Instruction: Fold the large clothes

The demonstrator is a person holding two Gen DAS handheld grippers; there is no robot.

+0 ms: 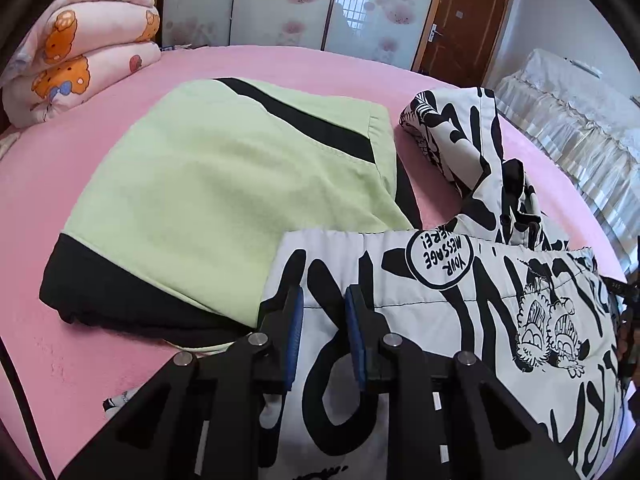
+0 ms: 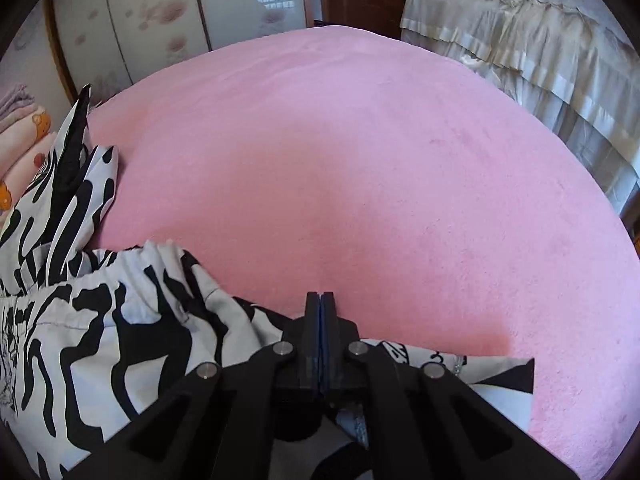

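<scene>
A large white garment with black cartoon print [image 1: 460, 320] lies on the pink bed [image 1: 60, 184], its hood end bunched toward the far right. My left gripper [image 1: 325, 294] hovers over its near left part, blue pads apart with the white cloth showing between them, not visibly pinched. In the right wrist view the same garment [image 2: 100, 340] fills the lower left, and its hem runs under my right gripper [image 2: 320, 296]. That gripper's jaws are pressed together over the bed [image 2: 360, 160], with no cloth visible between the tips.
A folded pale green and black garment [image 1: 224, 184] lies left of the printed one. Stacked pink quilts [image 1: 80, 52] sit at the far left corner. Furniture under a cream frilled cover [image 2: 520, 40] stands beyond the bed's right side. A brown door [image 1: 464, 20] is behind.
</scene>
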